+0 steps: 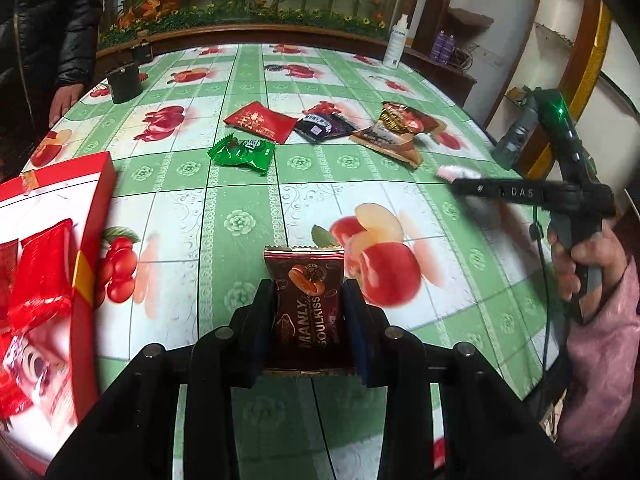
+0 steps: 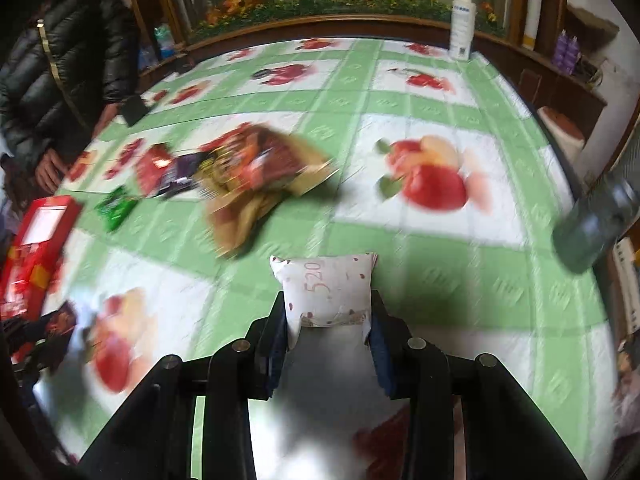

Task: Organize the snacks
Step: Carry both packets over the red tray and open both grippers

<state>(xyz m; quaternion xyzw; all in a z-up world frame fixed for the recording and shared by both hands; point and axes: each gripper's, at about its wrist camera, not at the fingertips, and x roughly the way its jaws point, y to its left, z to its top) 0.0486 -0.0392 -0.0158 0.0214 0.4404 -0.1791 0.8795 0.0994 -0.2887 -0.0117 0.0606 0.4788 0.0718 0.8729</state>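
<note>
A dark red snack packet (image 1: 308,304) is gripped between the fingers of the left gripper (image 1: 308,312), held clear above the bench (image 1: 240,208) near its front edge, judged to be in carriage toward the red box (image 1: 60,240) at the front-left edge. Red-wrapped snacks (image 1: 40,272) are already seen inside that box. A white pillow-shaped packet (image 2: 326,292) is clamped between the fingers of the right gripper (image 2: 328,312), likewise lifted over the bench; the right wrist view is blurred, so its detail is limited.

Toward the middle of the bench, loose snacks are left unsorted: a green packet (image 1: 242,154), a red packet (image 1: 260,122), a purple packet (image 1: 324,124) and a brown packet (image 1: 394,132), lying close together, some overlapping. The path from the left gripper to the box is judged unobstructed.

At the far edge, a white spray bottle (image 1: 396,42) and a dark cup (image 1: 125,82) are noted. A bystander's hand (image 1: 64,100) rests on the far-left edge.
</note>
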